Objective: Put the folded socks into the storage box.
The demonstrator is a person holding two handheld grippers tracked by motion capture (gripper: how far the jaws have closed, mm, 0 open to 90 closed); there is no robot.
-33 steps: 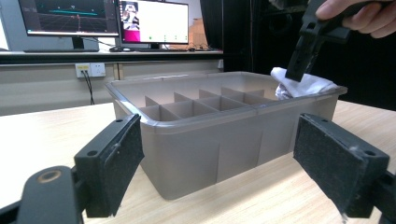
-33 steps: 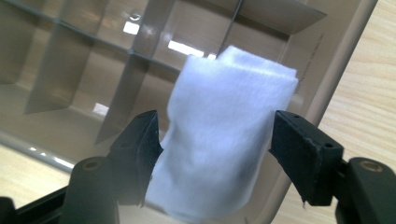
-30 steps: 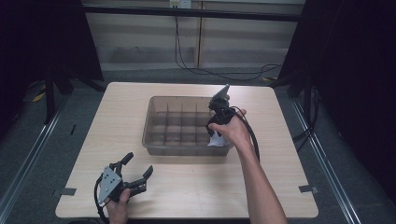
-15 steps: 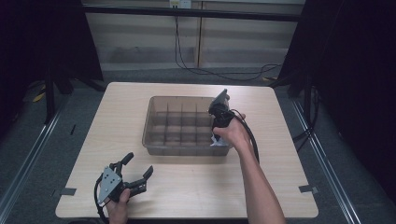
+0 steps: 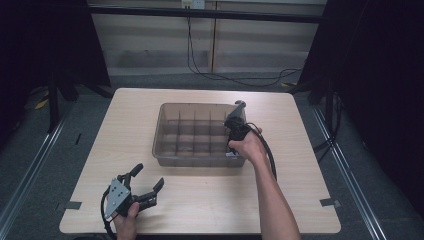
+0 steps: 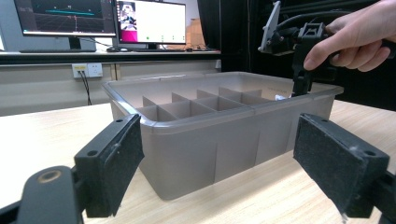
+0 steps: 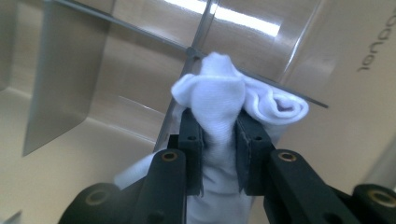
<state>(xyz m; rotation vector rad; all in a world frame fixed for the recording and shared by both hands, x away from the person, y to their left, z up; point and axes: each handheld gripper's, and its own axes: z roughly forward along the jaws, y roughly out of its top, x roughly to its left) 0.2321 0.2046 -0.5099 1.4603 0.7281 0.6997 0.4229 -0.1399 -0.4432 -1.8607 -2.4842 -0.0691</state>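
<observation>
The right gripper (image 7: 219, 154) has just closed its jaws on the white cloth (image 7: 219, 100), inside the divided bin (image 5: 167, 112), with a divider wall (image 7: 196, 39) just ahead. The left gripper (image 5: 145, 187) rests with its jaws wide apart, well before the bin's near edge.

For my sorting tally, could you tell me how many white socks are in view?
1: a white sock, pinched by the right gripper above a divider in the compartment bin, near its right front corner. The dividers may hide others.
</observation>
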